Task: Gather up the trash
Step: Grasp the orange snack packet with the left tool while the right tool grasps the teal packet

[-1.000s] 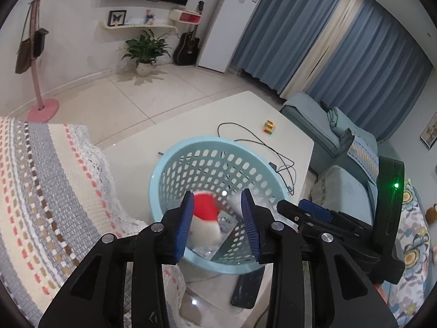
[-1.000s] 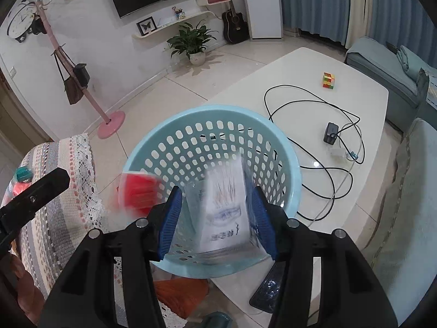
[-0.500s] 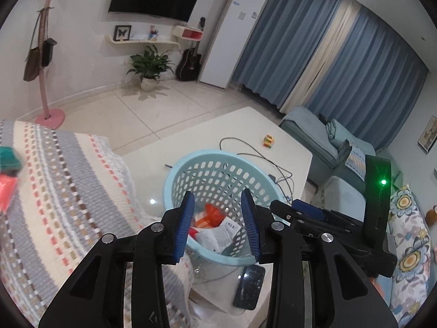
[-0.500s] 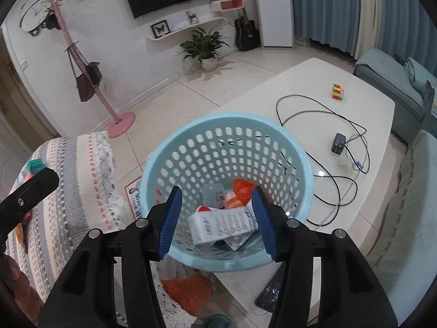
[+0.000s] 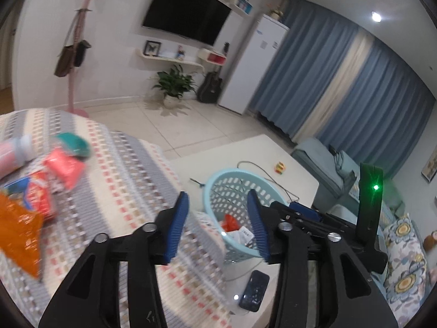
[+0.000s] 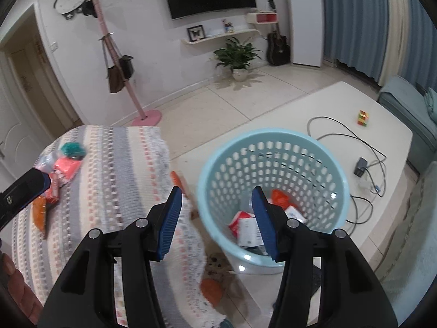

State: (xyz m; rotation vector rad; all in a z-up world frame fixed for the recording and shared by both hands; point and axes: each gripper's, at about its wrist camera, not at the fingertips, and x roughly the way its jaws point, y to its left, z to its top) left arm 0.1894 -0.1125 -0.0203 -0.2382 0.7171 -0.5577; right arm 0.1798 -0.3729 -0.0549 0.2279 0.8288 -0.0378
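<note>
A: Tools?
B: Left tool (image 5: 217, 225) is spreading its jaws, nothing between them. Right tool (image 6: 215, 220) released, empty.
A: Trash?
B: Several wrappers (image 6: 247, 225) lie inside the blue basket (image 6: 215, 164) on the white surface (image 6: 387, 136). More packets (image 5: 64, 173) remain on the striped blanket (image 6: 120, 169), well apart from both tools.

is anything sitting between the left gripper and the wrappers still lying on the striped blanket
Nothing visible. The left gripper, empty with jaws opening, has only bare striped blanket between it and the wrappers near that view's left edge. The basket stands off to the other side.
</note>
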